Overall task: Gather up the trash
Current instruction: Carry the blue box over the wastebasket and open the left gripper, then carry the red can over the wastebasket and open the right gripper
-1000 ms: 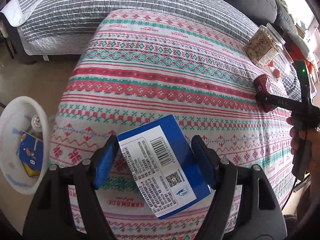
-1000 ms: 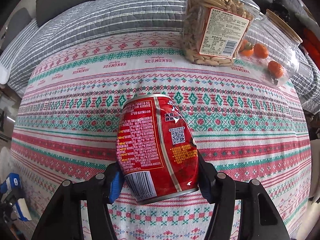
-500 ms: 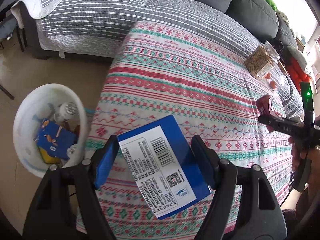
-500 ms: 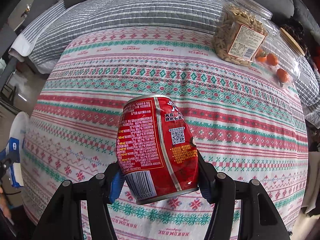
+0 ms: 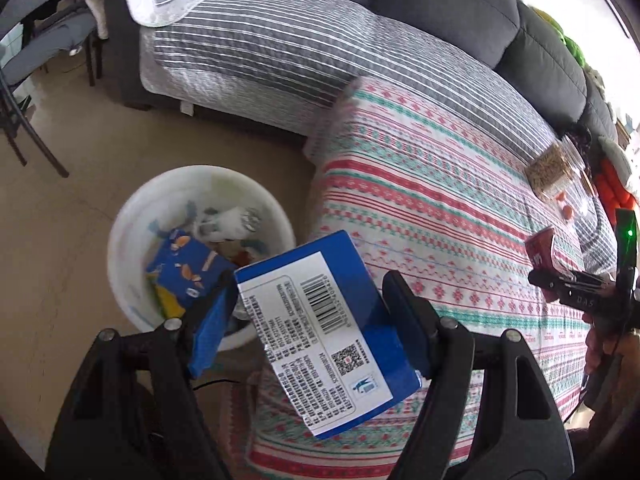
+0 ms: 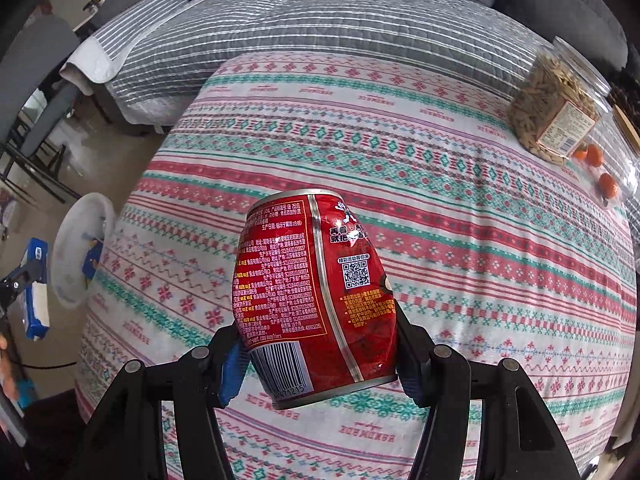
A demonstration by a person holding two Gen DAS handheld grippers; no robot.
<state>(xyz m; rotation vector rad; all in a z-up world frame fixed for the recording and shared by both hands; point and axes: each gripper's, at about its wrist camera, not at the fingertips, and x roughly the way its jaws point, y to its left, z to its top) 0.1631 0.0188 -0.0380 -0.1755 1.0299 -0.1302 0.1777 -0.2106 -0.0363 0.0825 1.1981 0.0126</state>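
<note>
My left gripper (image 5: 312, 320) is shut on a blue carton (image 5: 328, 320) with a white barcode label, held in the air beside the table's left edge and just right of a white bin (image 5: 128, 216) on the floor. The bin holds a blue snack box, a bottle and other trash. My right gripper (image 6: 320, 352) is shut on a dented red can (image 6: 316, 296), held above the patterned tablecloth (image 6: 460, 240). The can also shows in the left wrist view (image 5: 540, 248), and the carton (image 6: 36, 304) and the bin (image 6: 80, 248) in the right wrist view.
A jar of seeds (image 6: 556, 108) and a clear container with small oranges (image 6: 600, 172) stand at the table's far right. A grey striped sofa (image 5: 280, 40) runs behind the table. Chair legs (image 5: 24, 136) stand on the floor at the left.
My left gripper has swung left with the carton, off the table towards the bin. My right gripper has lifted and pulled back with the can, moving left.
</note>
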